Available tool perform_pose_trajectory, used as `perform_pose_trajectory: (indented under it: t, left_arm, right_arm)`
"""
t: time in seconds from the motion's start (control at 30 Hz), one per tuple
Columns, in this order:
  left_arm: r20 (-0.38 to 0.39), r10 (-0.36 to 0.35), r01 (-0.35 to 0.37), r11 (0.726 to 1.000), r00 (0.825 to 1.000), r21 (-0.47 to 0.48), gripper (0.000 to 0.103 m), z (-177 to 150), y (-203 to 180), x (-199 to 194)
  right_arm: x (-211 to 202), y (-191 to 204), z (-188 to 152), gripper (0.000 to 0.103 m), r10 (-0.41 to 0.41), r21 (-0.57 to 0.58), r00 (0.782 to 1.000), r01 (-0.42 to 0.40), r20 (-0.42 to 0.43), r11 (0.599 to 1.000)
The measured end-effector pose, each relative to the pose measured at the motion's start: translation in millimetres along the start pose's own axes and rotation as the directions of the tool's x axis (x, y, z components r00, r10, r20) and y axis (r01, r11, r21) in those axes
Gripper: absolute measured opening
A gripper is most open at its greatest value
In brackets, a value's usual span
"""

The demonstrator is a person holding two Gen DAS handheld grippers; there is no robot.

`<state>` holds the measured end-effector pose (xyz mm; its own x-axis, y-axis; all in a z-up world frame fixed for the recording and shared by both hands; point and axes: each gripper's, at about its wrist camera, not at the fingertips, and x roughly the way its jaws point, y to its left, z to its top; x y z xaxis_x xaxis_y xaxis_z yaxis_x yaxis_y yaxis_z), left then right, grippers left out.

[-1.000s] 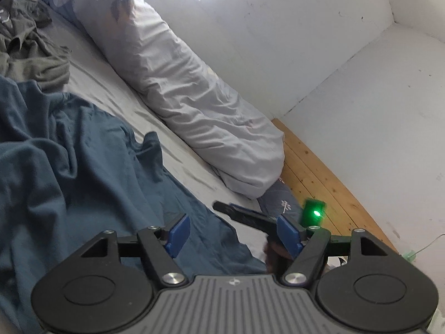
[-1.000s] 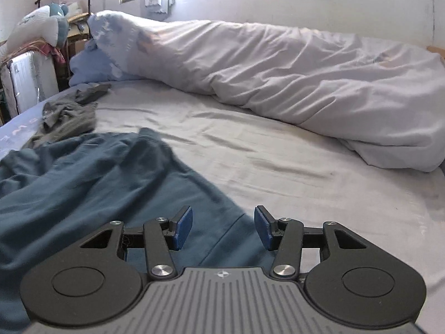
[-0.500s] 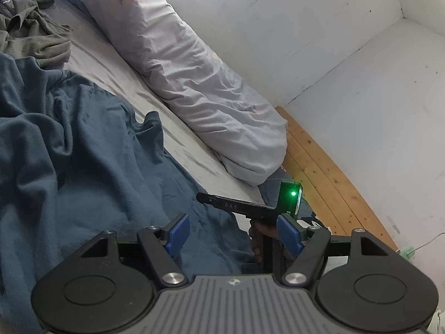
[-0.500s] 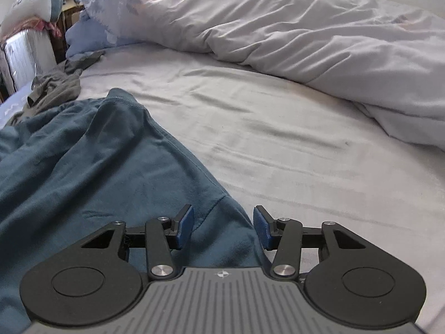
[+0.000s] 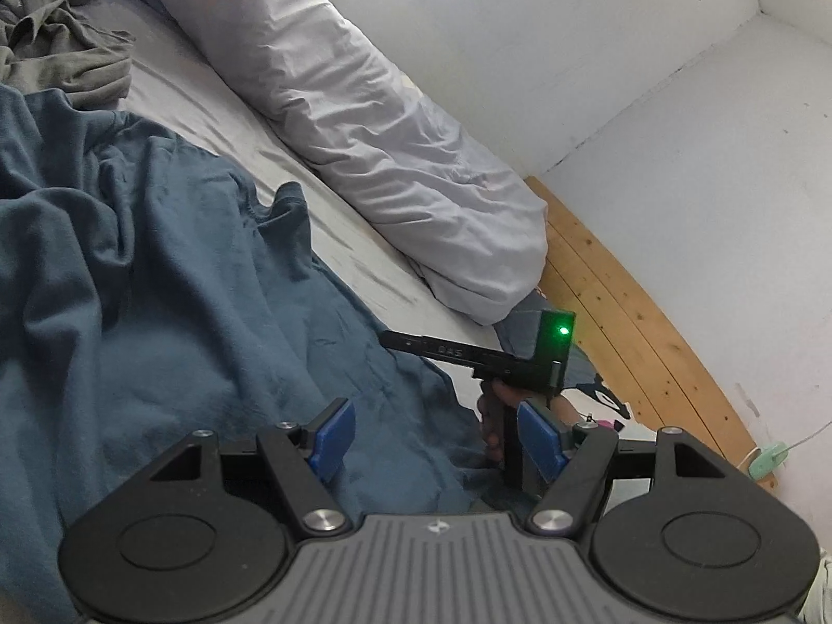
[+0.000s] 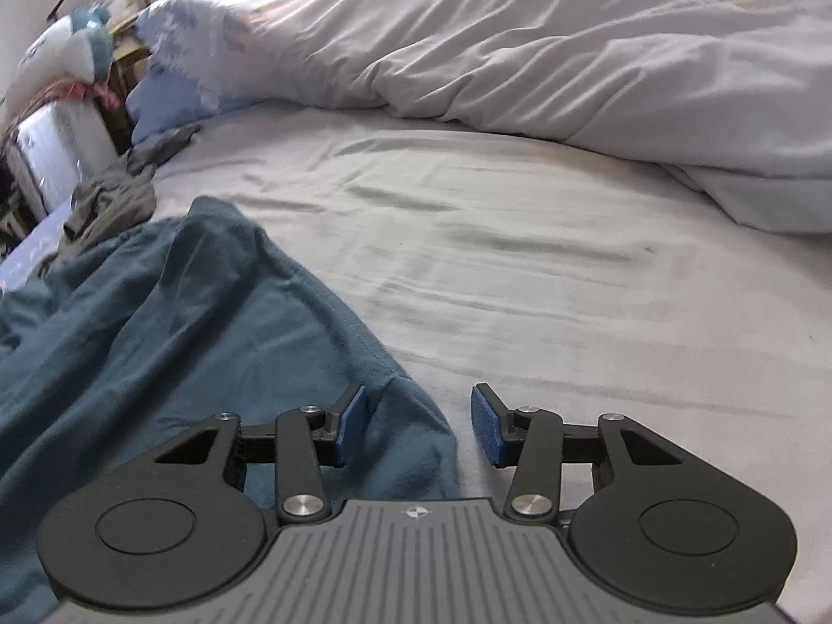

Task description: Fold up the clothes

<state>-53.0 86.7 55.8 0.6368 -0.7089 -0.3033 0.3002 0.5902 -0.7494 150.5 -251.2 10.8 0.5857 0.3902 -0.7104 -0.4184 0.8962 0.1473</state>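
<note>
Grey bedsheet (image 6: 520, 270) covers the work surface; a rumpled pale duvet (image 6: 572, 52) runs along the far side against the white wall (image 5: 520, 26), and a wooden bed frame edge (image 5: 639, 333) shows past its end in your left wrist view.

Open room: from the right wrist view, the sheet is bare between the garment's hem and the duvet. An olive-grey garment (image 5: 57, 52) lies bunched near the head of the bed, just beyond the blue one. A blue pillow (image 6: 161, 99) sits at the head end.

Task item: the blue garment (image 6: 182, 338) lies crumpled on the sheet, not flat. In the right wrist view, its stitched hem edge runs diagonally from far left down to a corner close to your right gripper. The long axis seems to follow that diagonal, though folds hide the full outline.

Your right gripper (image 6: 418, 426) has its jaws apart, straddling the hem corner; the left blue pad (image 6: 351, 424) is over the cloth and the right pad over bare sheet. Contact cannot be confirmed.

Your left gripper (image 5: 439, 439) is spread wide above the garment (image 5: 156, 286), holding nothing. Through it you see the other gripper's body with a green indicator light (image 5: 561, 331) and the hand (image 5: 494, 416) holding it.
</note>
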Motion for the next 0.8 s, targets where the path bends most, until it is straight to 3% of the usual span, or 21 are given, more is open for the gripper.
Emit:
perform_pose_trajectory:
  t: [0.1, 0.2, 0.5, 0.8]
  left_arm:
    - [-0.004, 0.0, 0.0, 1.0, 1.0, -0.005, 0.068, 0.2, 0.6, 1.8]
    - [-0.003, -0.002, 0.002, 1.0, 1.0, -0.017, 0.068, 1.3, 2.0, 2.5]
    - [0.027, -0.033, 0.035, 0.997, 0.999, -0.075, 0.068, 6.0, 5.2, 3.7]
    - [0.054, -0.086, 0.095, 0.976, 0.995, -0.196, 0.068, 5.1, 10.2, 13.5]
  right_arm:
    - [3.1, 8.0, -2.6, 0.017, 0.012, -0.035, 1.0, -0.012, 0.0, 0.999]
    - [0.8, 16.9, -6.8, 0.009, -0.015, -0.064, 1.0, 0.017, 0.019, 0.998]
    - [-49.7, 110.9, -41.1, 0.005, -0.09, -0.234, 0.983, 0.126, 0.158, 0.964]
    - [-101.9, 208.8, -77.5, 0.005, -0.129, -0.388, 0.944, 0.246, 0.303, 0.888]
